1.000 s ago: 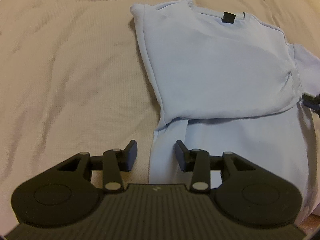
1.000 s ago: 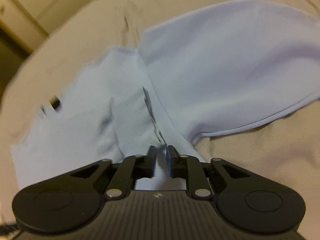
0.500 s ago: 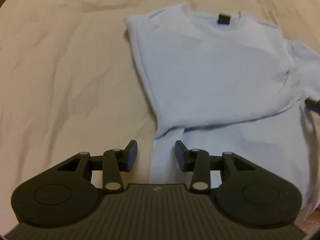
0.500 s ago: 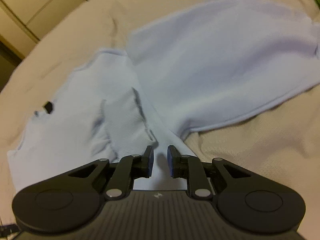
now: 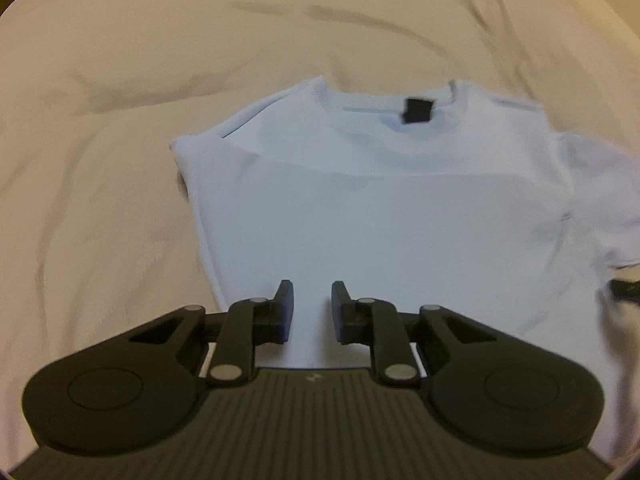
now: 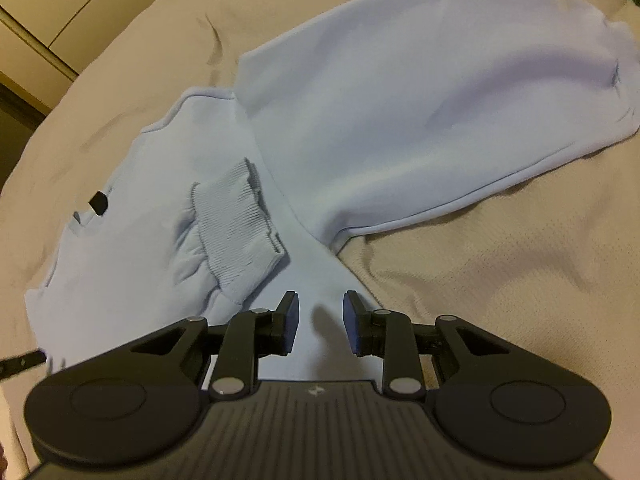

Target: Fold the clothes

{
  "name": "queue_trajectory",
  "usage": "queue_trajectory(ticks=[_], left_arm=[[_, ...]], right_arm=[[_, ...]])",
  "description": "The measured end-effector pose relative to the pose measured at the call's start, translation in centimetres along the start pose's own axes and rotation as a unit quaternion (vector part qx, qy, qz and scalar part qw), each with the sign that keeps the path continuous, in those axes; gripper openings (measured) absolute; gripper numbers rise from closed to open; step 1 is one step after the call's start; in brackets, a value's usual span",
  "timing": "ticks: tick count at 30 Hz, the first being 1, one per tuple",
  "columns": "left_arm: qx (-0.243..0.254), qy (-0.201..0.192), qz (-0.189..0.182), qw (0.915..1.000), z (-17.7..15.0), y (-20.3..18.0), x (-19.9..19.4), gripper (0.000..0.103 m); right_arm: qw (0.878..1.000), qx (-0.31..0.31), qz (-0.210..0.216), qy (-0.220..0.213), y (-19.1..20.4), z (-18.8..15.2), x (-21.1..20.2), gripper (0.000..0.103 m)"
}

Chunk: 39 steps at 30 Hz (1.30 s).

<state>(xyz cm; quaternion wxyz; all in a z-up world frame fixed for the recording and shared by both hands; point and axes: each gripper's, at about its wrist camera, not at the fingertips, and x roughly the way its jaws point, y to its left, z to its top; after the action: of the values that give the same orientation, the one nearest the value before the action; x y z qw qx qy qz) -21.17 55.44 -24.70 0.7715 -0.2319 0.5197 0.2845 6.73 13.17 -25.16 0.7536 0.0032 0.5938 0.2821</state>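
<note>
light blue sweatshirt (image 5: 392, 216) flat on beige bedspread (image 5: 100, 160), filling centre of left wrist view, collar with black neck label (image 5: 417, 110) toward top. only right wrist view shows ribbed cuff (image 6: 236, 220) of one sleeve folded across chest, and other sleeve (image 6: 440, 120) spread toward upper right. my left gripper (image 5: 312, 306) low over lower body of shirt, jaws apart, holding nothing. my right gripper (image 6: 320, 322) over fabric below cuff, jaws parted, nothing between them.
</note>
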Motion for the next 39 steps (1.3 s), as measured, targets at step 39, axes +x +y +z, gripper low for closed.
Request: queue_trajectory(ticks=[39], left_arm=[[0.003, 0.042, 0.06, 0.9973, -4.2, -2.2, 3.2, 0.02]], right_arm=[[0.994, -0.09, -0.055, -0.019, 0.6, 5.6, 3.1, 0.04]])
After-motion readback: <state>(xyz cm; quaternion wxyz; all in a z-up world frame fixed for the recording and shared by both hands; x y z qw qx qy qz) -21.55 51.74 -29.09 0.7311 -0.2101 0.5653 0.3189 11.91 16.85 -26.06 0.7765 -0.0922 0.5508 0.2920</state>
